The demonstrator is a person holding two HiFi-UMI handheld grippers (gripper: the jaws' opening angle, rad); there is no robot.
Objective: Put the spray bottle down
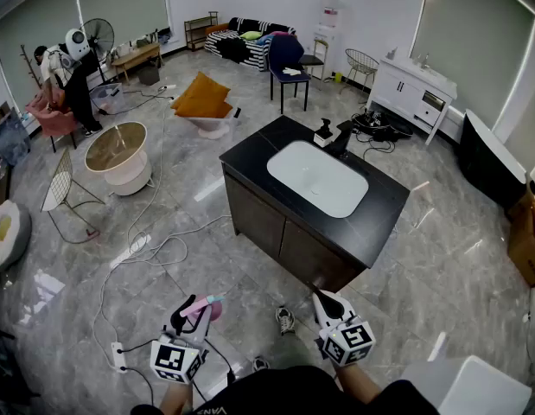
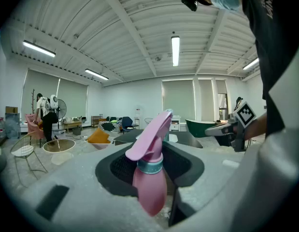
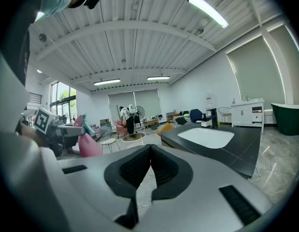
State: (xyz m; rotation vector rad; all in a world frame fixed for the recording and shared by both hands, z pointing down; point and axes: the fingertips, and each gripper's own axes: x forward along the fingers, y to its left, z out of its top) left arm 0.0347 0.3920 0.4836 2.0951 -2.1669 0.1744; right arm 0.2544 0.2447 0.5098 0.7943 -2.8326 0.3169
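Observation:
A pink spray bottle [image 2: 150,178] with a teal collar and a pink trigger head stands upright between the jaws of my left gripper [image 2: 151,153], which is shut on its body. In the head view the left gripper [image 1: 194,316] is at the bottom left over the floor, and the spray bottle [image 1: 203,307] sticks out of its front. My right gripper [image 1: 324,301] is level with it to the right, short of the black vanity's near corner. Its jaws touch with nothing between them [image 3: 149,167]. From the right gripper view the spray bottle [image 3: 90,144] shows at the left.
A black vanity counter [image 1: 384,219] with a white basin [image 1: 317,178] and a black faucet [image 1: 340,137] stands ahead. White cables [image 1: 150,253] and a power strip [image 1: 118,353] lie on the tiled floor at the left, and a shoe [image 1: 285,320] lies between the grippers. A round table [image 1: 117,152] and a wire chair [image 1: 64,193] stand farther left.

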